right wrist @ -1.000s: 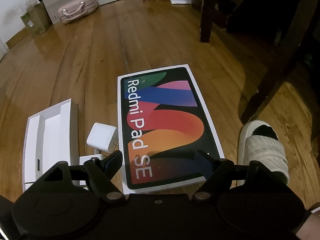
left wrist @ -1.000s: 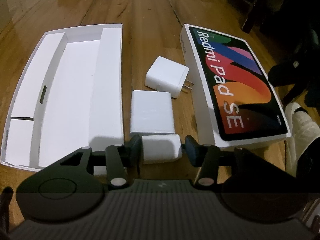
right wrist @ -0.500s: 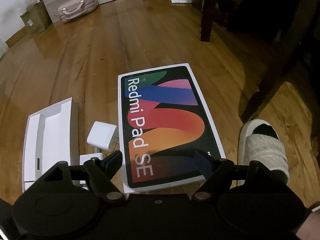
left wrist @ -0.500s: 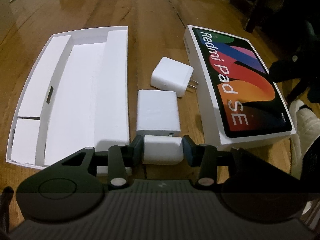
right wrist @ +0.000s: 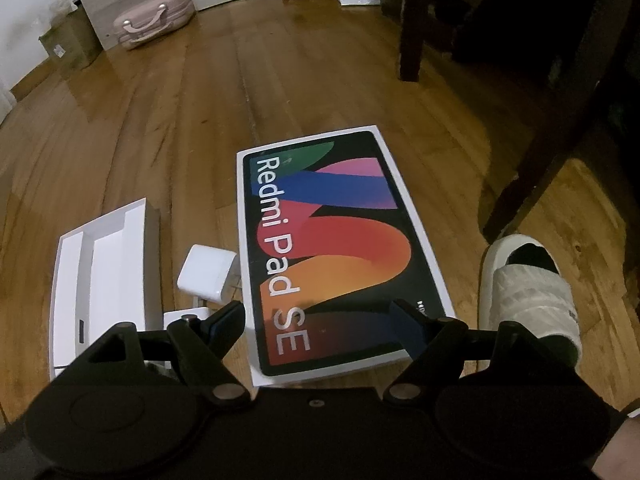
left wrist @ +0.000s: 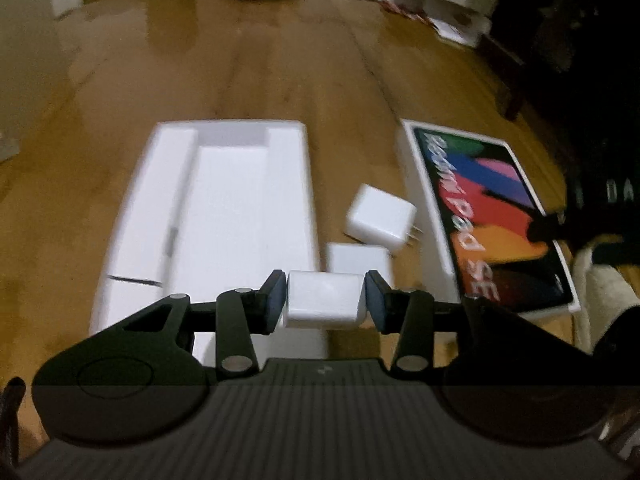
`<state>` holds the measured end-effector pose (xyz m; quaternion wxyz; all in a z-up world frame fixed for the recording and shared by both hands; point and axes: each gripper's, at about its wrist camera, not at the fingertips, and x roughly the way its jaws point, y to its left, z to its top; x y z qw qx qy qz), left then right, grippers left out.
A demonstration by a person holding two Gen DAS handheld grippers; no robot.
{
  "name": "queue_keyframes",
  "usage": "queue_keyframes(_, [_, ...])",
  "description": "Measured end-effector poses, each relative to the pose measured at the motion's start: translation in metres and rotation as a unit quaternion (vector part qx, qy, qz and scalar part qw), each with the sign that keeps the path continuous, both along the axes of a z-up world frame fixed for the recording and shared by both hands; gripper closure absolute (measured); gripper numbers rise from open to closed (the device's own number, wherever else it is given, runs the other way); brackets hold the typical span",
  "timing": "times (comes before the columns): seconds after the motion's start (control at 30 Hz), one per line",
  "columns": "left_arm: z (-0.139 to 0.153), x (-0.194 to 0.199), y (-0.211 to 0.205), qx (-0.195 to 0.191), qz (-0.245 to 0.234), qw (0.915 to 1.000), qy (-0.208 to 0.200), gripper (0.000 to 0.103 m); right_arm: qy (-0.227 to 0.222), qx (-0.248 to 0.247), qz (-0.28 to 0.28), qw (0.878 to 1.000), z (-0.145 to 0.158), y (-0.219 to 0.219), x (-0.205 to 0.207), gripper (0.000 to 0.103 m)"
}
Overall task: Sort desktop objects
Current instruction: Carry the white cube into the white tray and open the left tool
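Left claw (left wrist: 326, 300) has lifted its small white block (left wrist: 324, 300), clamped tight, probably headed for the open tray (left wrist: 224, 200) ahead-left; right claw (right wrist: 318, 326) hovers wide open, empty.

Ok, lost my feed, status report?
Left claw shut on small white block. Right claw open above Redmi Pad SE lid. Open tray ahead, nothing blocking.

Three white blocks (left wrist: 324, 299); two boxes (right wrist: 340, 248)
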<state>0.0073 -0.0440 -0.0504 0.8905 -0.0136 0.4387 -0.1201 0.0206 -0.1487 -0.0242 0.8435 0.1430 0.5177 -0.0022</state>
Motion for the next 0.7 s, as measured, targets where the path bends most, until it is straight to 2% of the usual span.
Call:
queue_keyframes(0.2, [0.0,0.007,0.035,-0.009,0.041,0.9989,0.018,0.061,0.005,-0.006,0.022,1.0,-0.002,0.018,0.0,0.02])
queue_keyframes(0.33, [-0.014,0.009,0.047,-0.012,0.054,0.9979,0.034,0.061,-0.002,-0.006,0.037,0.999,0.002,0.033,-0.001,0.02])
queue_keyframes(0.43, [-0.03,0.009,0.048,0.003,0.057,0.9977,0.036,0.061,-0.007,-0.017,0.053,0.998,0.003,0.048,-0.002,0.02])
queue_keyframes(0.57, [-0.045,0.011,0.056,-0.017,0.068,0.9957,0.061,0.061,-0.004,-0.036,0.071,0.997,0.0,0.063,-0.003,0.02])
queue_keyframes(0.7, [-0.053,0.012,0.058,-0.016,0.073,0.9945,0.073,0.061,0.005,-0.04,0.081,0.996,-0.007,0.071,-0.002,0.02])
